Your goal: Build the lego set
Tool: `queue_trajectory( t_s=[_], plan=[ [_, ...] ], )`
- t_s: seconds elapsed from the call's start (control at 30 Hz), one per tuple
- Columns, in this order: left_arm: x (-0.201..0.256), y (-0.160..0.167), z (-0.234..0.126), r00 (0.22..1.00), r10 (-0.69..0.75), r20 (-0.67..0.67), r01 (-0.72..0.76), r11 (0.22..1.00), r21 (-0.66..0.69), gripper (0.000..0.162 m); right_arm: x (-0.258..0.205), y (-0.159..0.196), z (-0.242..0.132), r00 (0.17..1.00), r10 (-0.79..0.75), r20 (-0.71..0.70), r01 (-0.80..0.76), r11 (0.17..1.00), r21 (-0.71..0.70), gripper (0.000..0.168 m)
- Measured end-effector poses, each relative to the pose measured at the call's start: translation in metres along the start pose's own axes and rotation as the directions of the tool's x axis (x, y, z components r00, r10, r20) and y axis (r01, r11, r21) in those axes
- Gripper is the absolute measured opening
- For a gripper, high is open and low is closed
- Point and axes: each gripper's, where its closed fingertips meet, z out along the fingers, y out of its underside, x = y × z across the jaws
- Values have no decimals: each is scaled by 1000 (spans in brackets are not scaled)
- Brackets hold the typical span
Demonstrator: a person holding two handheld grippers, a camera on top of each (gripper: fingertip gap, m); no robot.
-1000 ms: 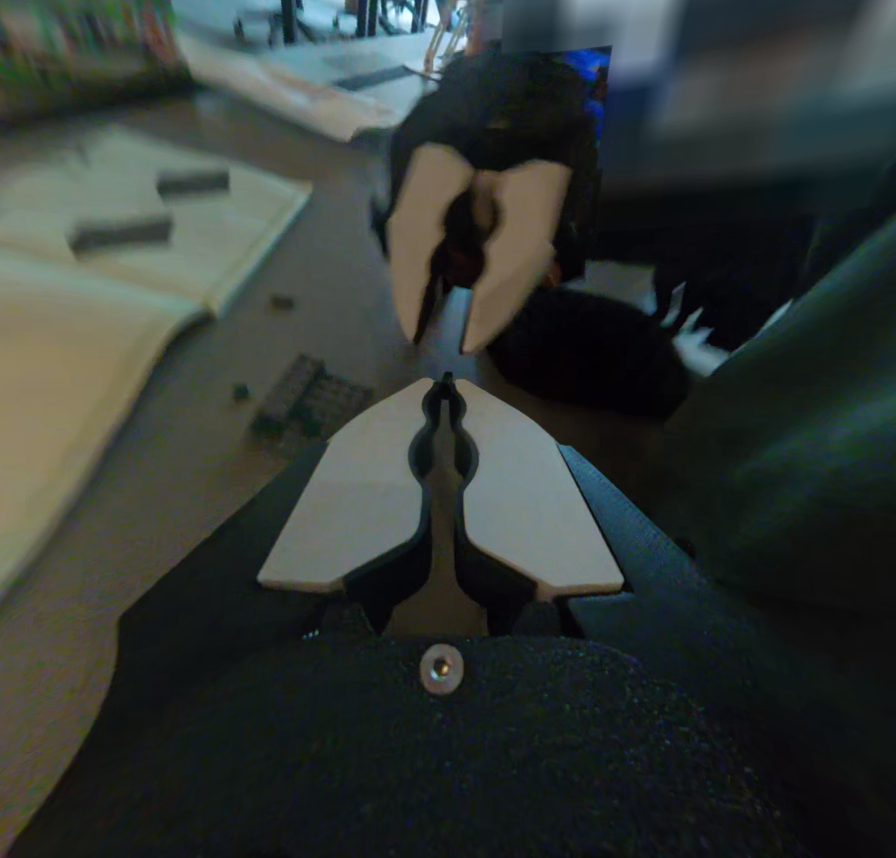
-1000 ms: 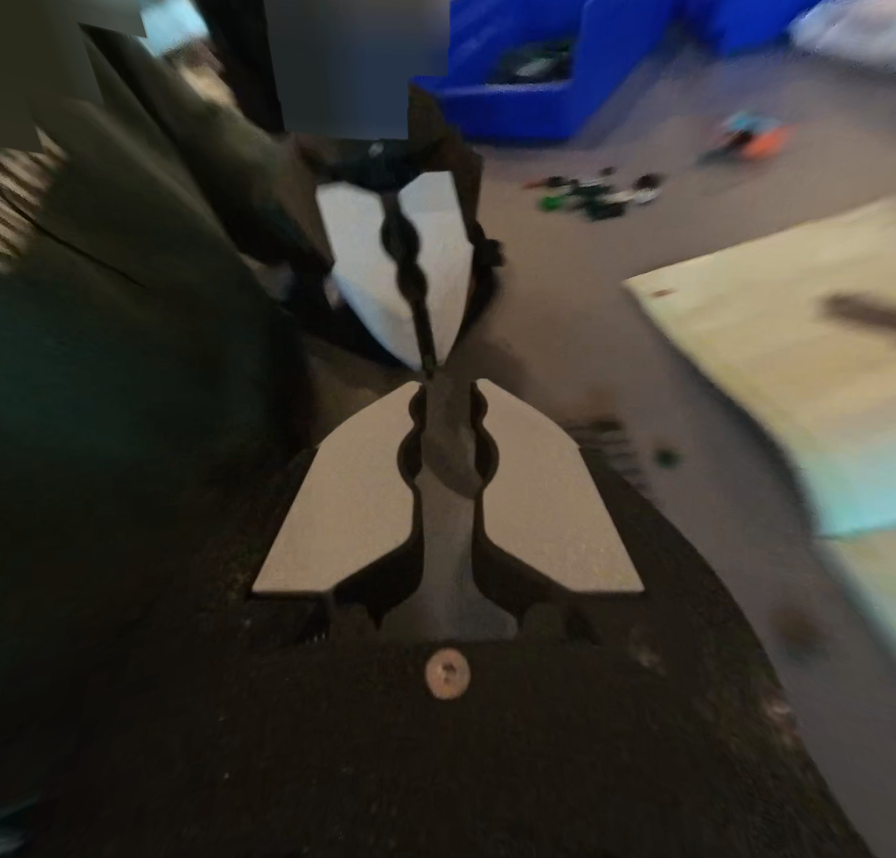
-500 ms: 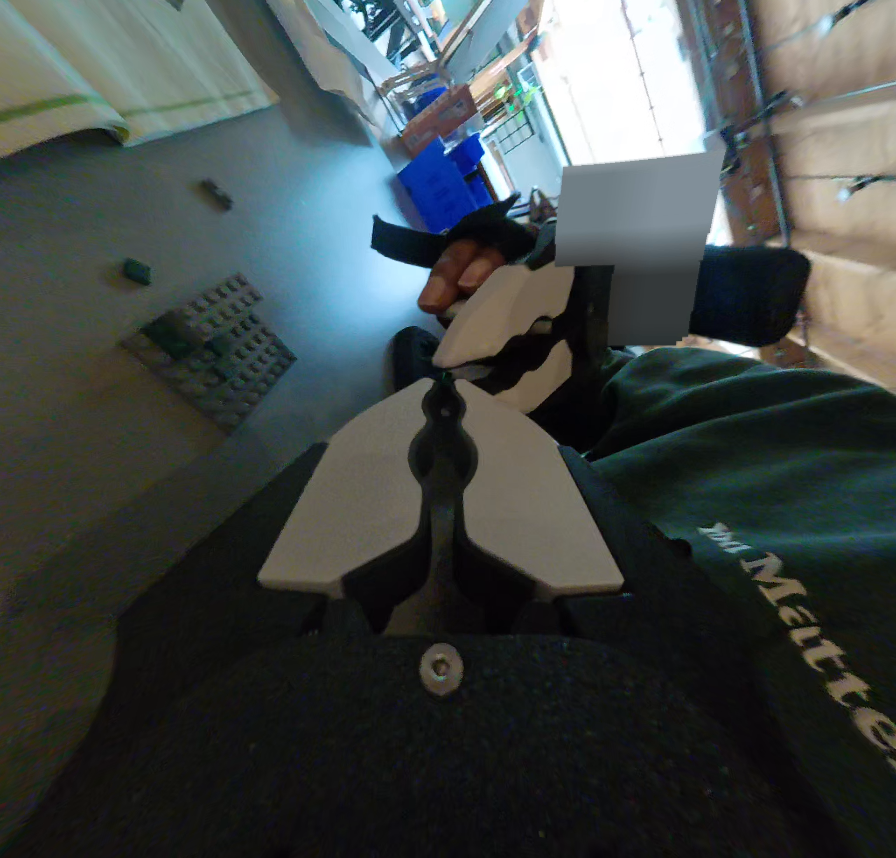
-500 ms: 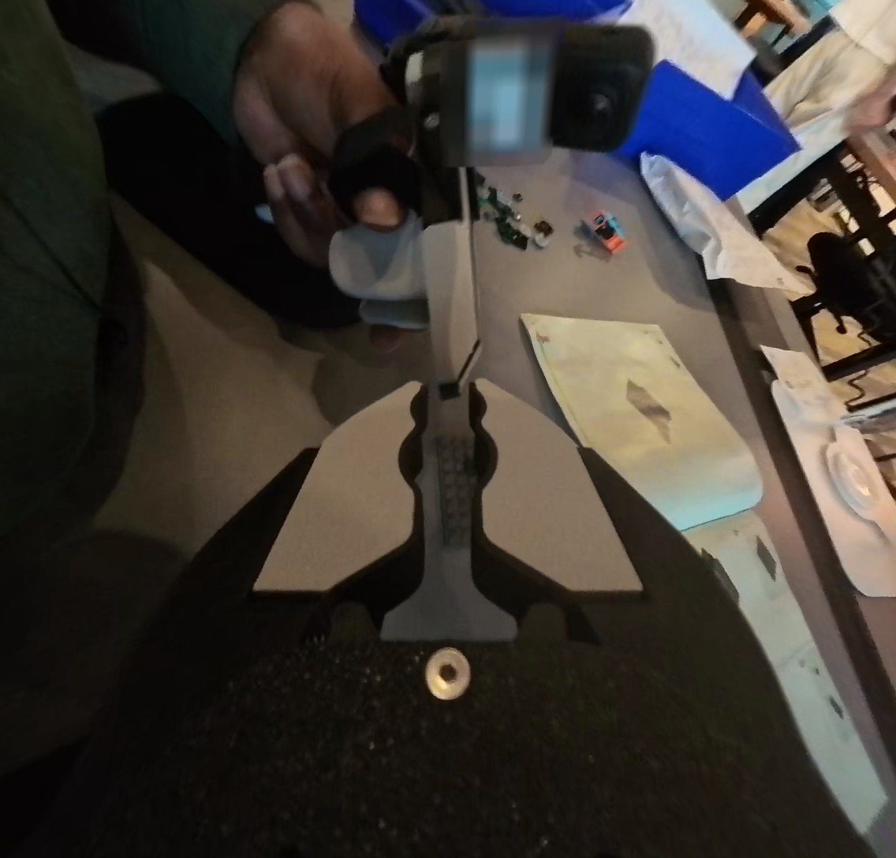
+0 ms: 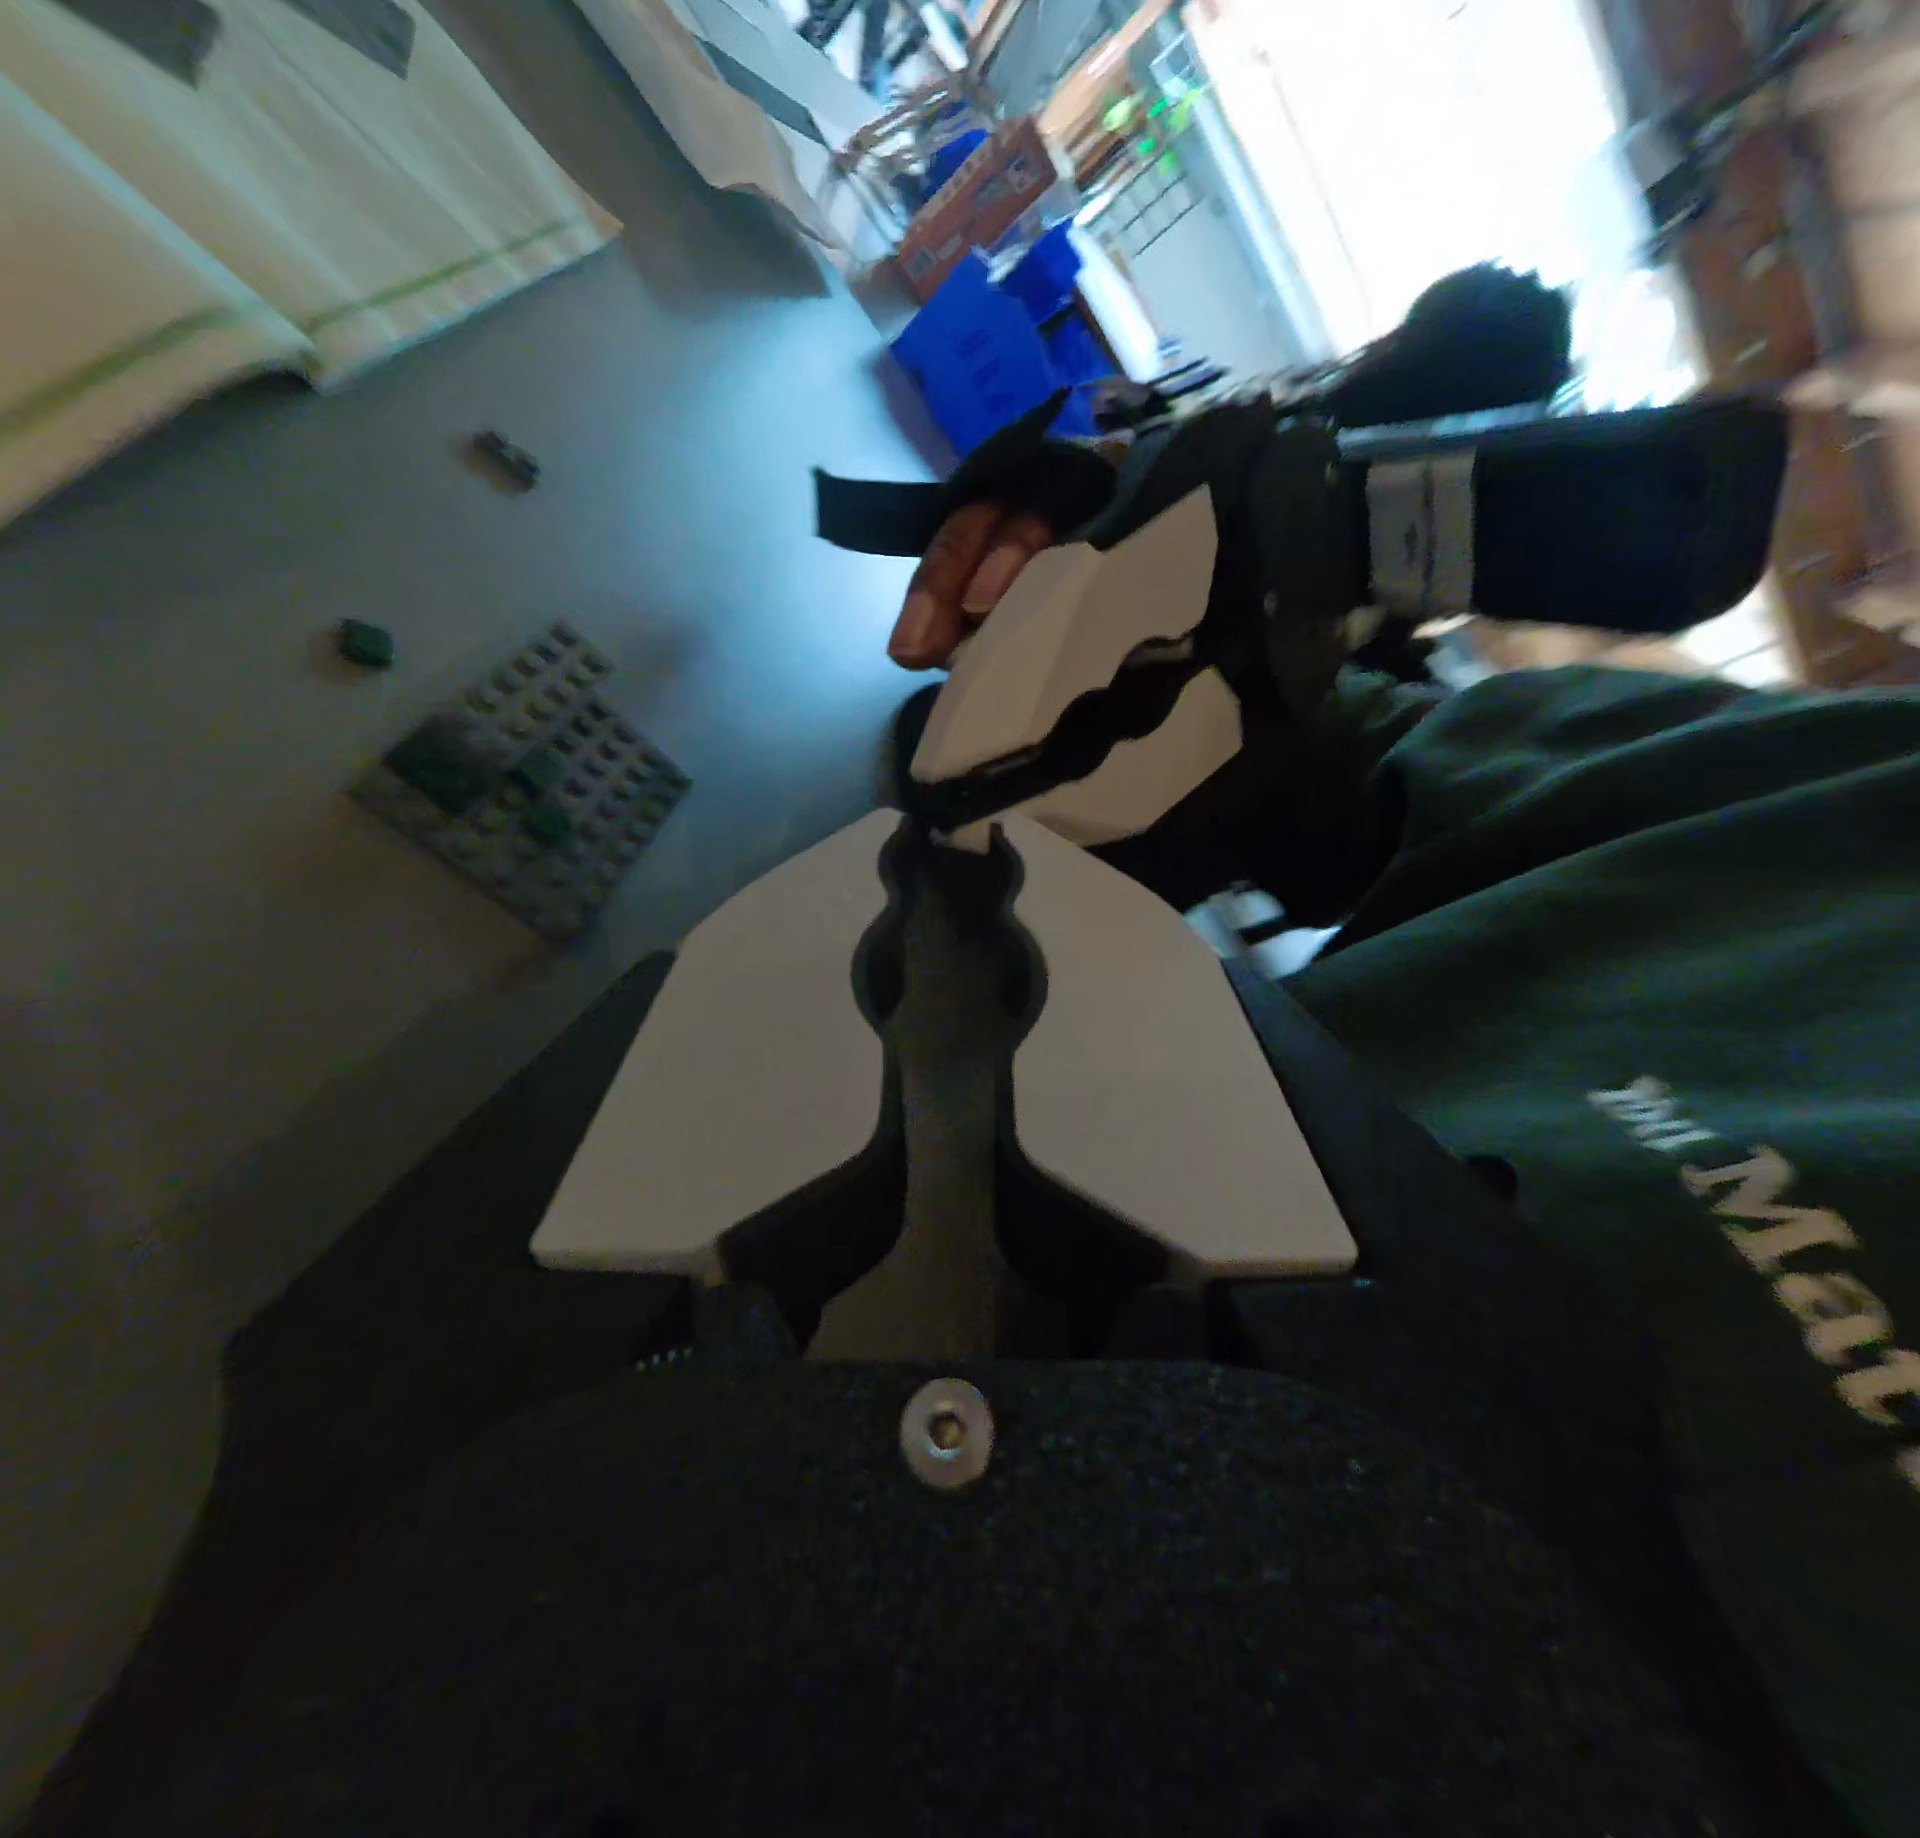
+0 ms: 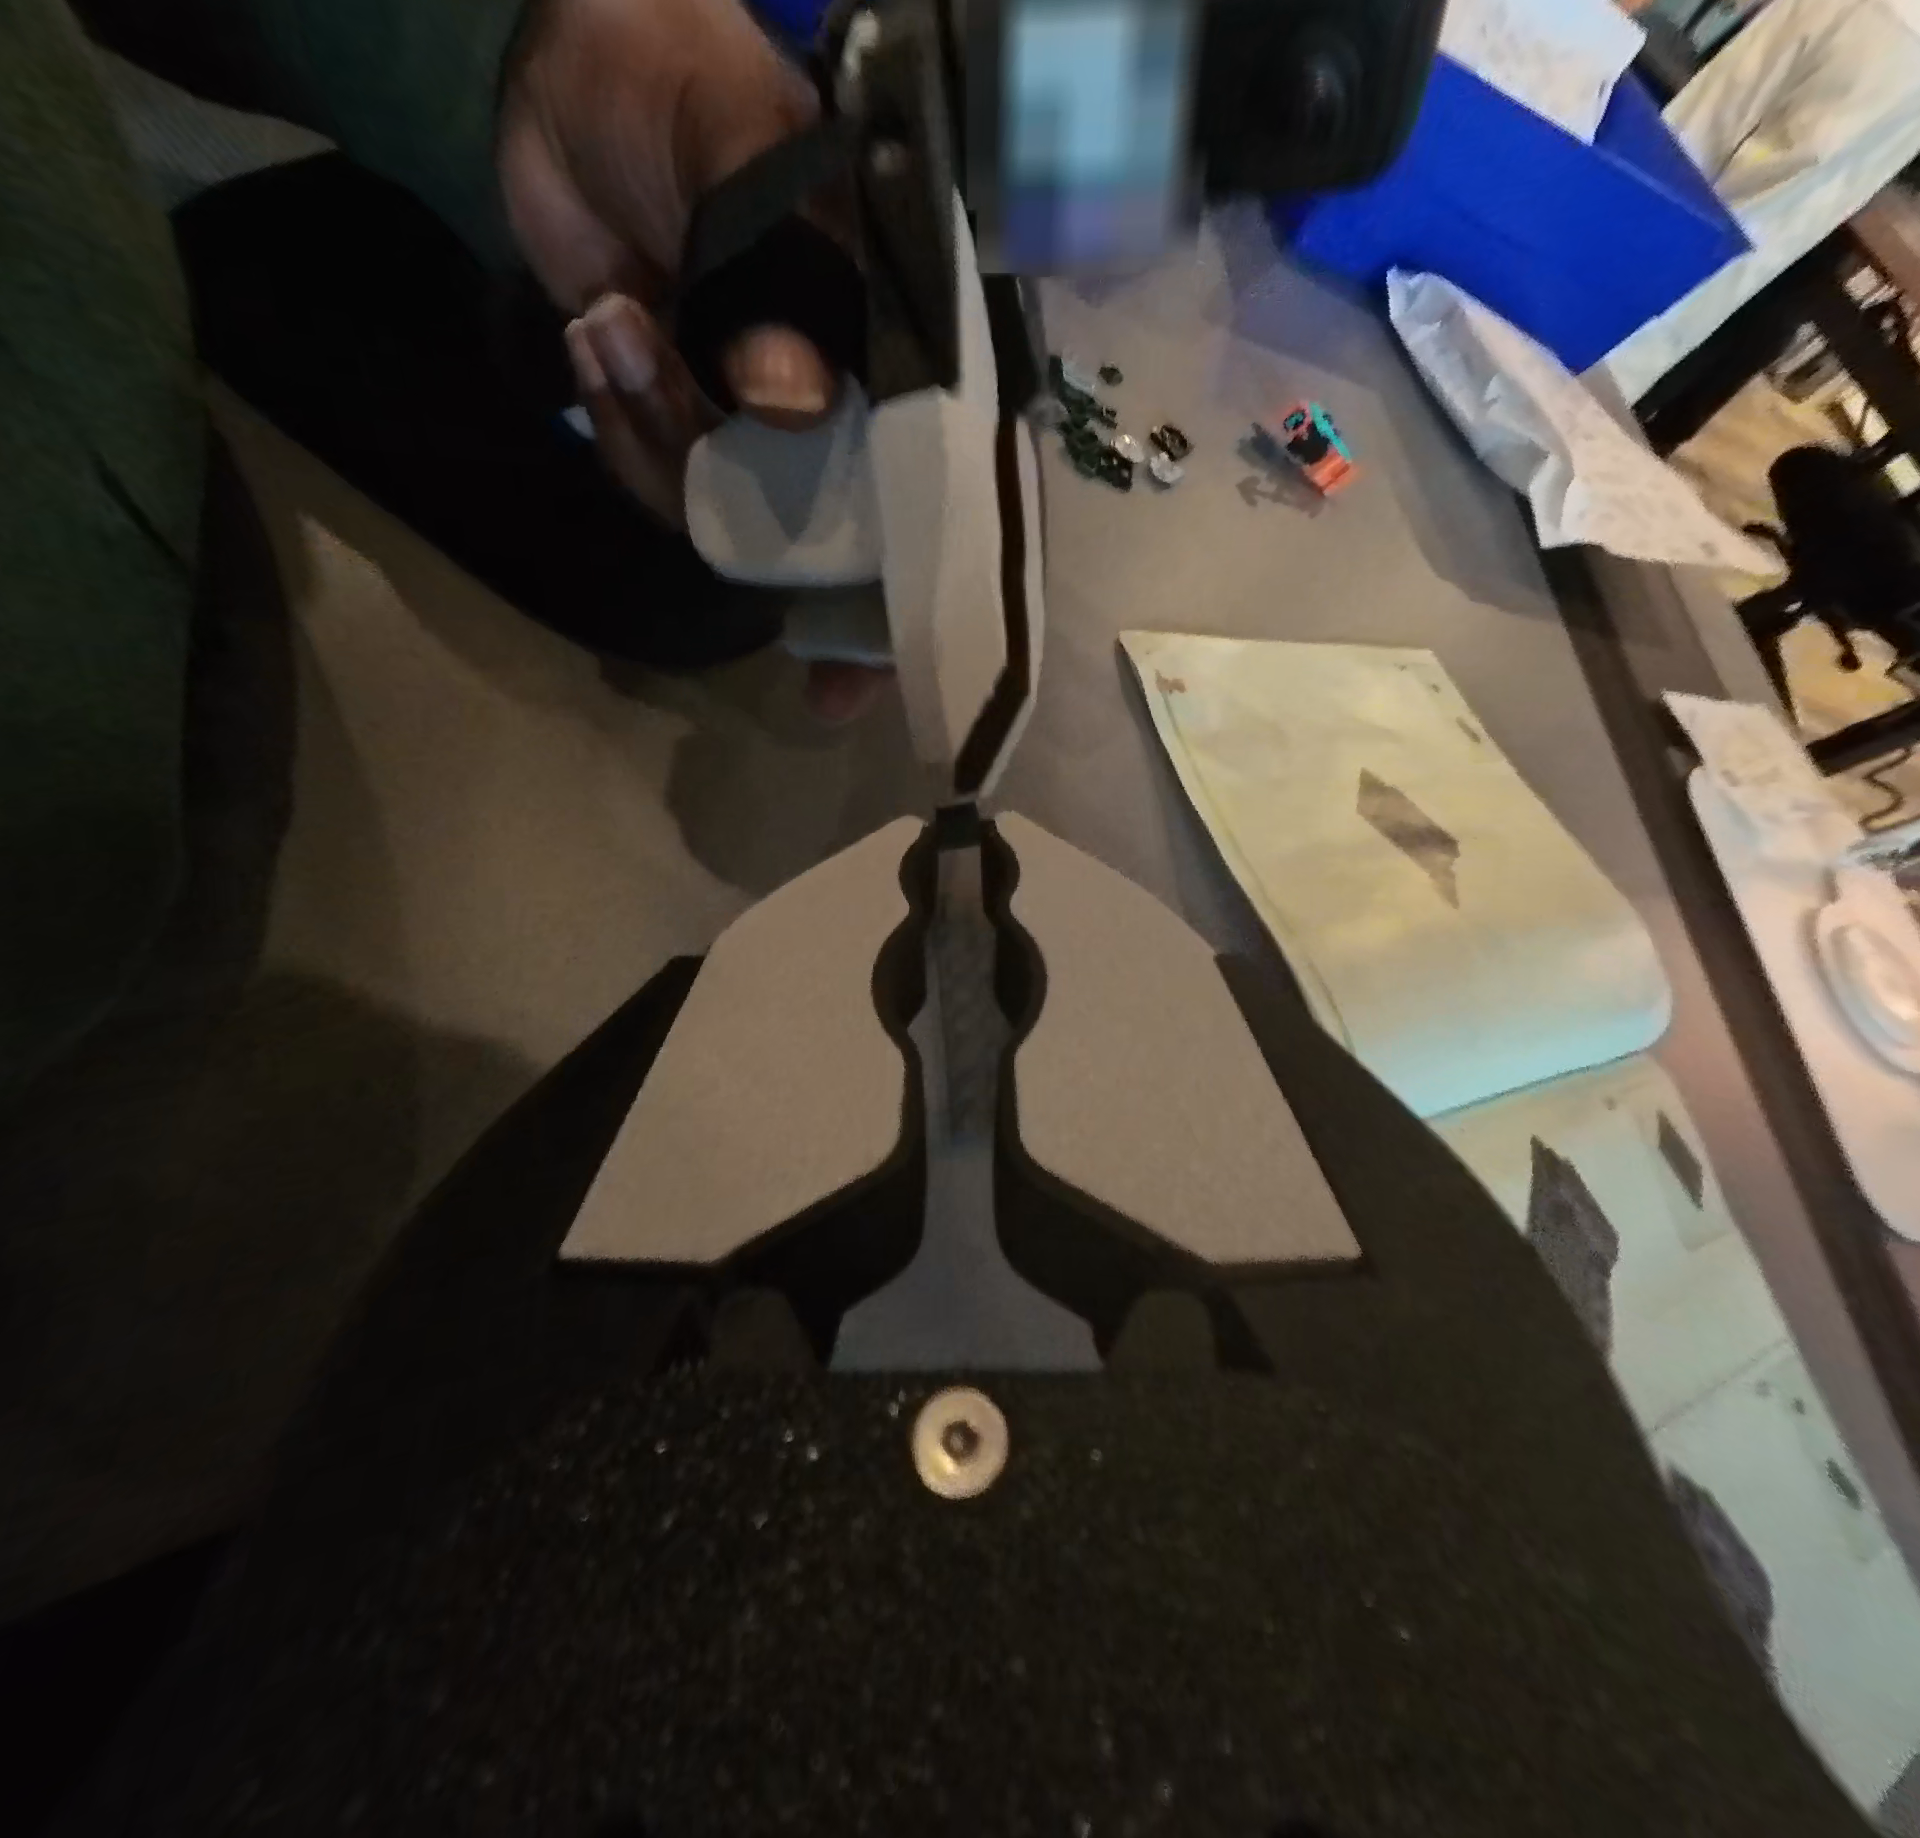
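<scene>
Both gripper tips now meet, closer together.

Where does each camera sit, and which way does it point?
Left wrist view: rides on the left tongs, looking across the grey table past the studded plate; the right tongs, right hand and green sleeve show.
Right wrist view: rides on the right tongs, shut on a small dark piece, facing the left tongs and left hand.
Shared: tongs tip to tip, the booklet, the blue bin.
</scene>
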Motion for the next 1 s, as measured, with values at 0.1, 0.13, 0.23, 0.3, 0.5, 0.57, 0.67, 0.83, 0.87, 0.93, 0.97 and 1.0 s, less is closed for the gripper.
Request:
queue_trajectory(
  t_s=[0.1,0.13,0.23,0.3,0.5,0.57,0.67,0.83,0.87,0.93,0.97,1.0],
  plan=[
    [-10,-2,-7,985,134,105,-132,991,-28,17,7,11,-5,999,45,8,-45,999,-25,7],
    [-14,-3,-10,973,182,143,-178,983,-42,18,10,16,-7,998,67,8,-67,997,-34,7],
    [-30,-5,-17,901,342,266,-322,940,-117,25,21,36,-15,992,128,5,-127,989,-72,7],
    [-43,-6,-20,832,447,329,-406,894,-188,29,27,48,-20,986,168,10,-167,982,-91,7],
    [-67,1,-11,730,617,294,-499,775,-388,49,37,70,-30,971,237,-7,-236,964,-124,7],
    [-72,1,-8,696,669,261,-530,724,-442,55,38,71,-32,970,243,-16,-243,962,-124,8],
    [-83,6,-3,665,722,193,-552,648,-524,61,36,73,-34,968,250,-25,-251,960,-121,8],
    [-91,15,7,637,764,98,-581,560,-590,64,30,76,-38,960,280,-21,-280,955,-101,8],
    [-90,16,10,645,760,83,-579,556,-595,65,28,76,-39,958,286,-18,-287,953,-96,8],
    [-92,17,15,633,771,68,-588,537,-605,65,27,77,-40,955,297,-14,-298,951,-82,8],
    [-91,17,18,639,766,66,-589,543,-598,62,27,77,-40,953,303,-11,-302,950,-75,8],
    [-91,17,20,647,760,68,-586,552,-594,62,27,78,-39,952,307,-7,-307,949,-69,8]
  ],
)
